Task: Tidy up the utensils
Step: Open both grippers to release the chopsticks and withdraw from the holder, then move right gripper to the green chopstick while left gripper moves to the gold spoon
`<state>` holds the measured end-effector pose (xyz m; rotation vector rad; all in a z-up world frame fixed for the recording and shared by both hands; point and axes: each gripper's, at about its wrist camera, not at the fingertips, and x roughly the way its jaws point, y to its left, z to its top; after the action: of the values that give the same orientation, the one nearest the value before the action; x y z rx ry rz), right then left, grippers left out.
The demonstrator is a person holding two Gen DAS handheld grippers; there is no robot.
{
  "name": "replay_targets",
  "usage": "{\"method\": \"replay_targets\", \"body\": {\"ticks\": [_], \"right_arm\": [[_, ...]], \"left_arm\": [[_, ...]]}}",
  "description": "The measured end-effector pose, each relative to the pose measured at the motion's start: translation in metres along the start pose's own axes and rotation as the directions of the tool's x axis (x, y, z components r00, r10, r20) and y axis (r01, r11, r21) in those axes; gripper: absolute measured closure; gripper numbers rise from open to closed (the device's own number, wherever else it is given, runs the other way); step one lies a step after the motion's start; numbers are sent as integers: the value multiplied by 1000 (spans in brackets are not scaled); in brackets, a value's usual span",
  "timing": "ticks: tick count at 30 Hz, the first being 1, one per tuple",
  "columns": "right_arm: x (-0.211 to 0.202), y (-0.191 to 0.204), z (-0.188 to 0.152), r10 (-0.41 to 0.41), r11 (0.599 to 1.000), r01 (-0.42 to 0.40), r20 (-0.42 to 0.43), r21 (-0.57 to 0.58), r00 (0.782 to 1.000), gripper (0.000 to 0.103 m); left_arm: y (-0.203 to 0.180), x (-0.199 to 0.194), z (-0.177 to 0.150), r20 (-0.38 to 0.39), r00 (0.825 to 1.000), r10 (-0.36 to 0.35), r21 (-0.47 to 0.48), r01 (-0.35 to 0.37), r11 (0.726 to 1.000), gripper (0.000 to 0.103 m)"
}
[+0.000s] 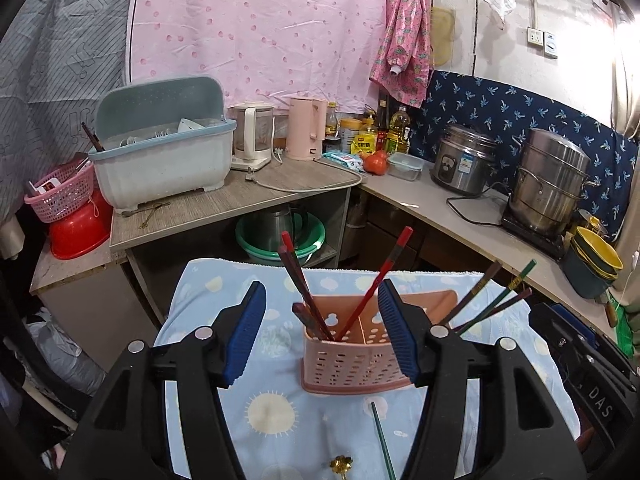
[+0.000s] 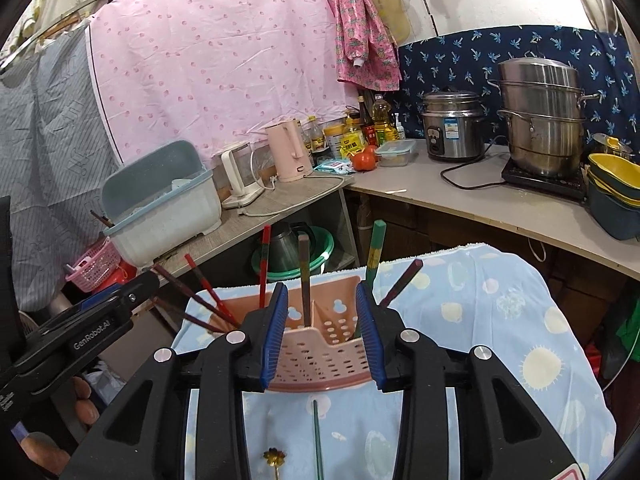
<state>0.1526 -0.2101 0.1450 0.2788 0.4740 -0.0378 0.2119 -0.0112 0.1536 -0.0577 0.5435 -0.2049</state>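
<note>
Both grippers face a pink utensil caddy (image 1: 352, 354) on a cloth-covered tabletop (image 1: 280, 412), with loose utensils not yet sorted.

The caddy stands upright just ahead of the fingers, so that chopsticks dropped in lean against its walls: red and brown chopsticks (image 1: 308, 292) fan out of its left compartment, and others (image 2: 374, 254) slant out of its right one. The left gripper (image 1: 322, 332) has its fingers parted, gripping nothing; the caddy's near left corner shows between them, untouched. The right gripper (image 2: 322, 336) has its fingers narrower, also holding nothing, framing the caddy's middle partition. A green chopstick (image 2: 318, 440) and a gold flower-headed spoon (image 2: 275, 458) lie flat on the cloth below the fingers, presumably next for collection.
</note>
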Motion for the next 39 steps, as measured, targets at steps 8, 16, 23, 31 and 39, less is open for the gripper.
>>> {"method": "replay_targets", "body": {"ticks": [8,16,23,31,39], "right_arm": [[-24,1,-18,20,1000,-20,-17,-3,1000,68],[-44,0,-52,31,999,-33,-83,-17,996,68],[-55,-2,-99,34,999,-38,-168,-22,985,68],[-53,-10,-145,23,999,-31,-268,-25,963,68],[-41,-14,-191,16,999,-31,-371,-36,928,68]], "left_arm": [[-4,-15,-17,-24,1000,-7,1,7,1000,47],[-8,-28,-50,-77,997,-13,6,14,1000,47],[-10,-33,-92,-151,988,-19,9,20,1000,47],[-1,-30,-142,-248,969,-7,-7,5,1000,46],[12,-22,-191,-345,939,13,-20,-21,1000,46]]}}
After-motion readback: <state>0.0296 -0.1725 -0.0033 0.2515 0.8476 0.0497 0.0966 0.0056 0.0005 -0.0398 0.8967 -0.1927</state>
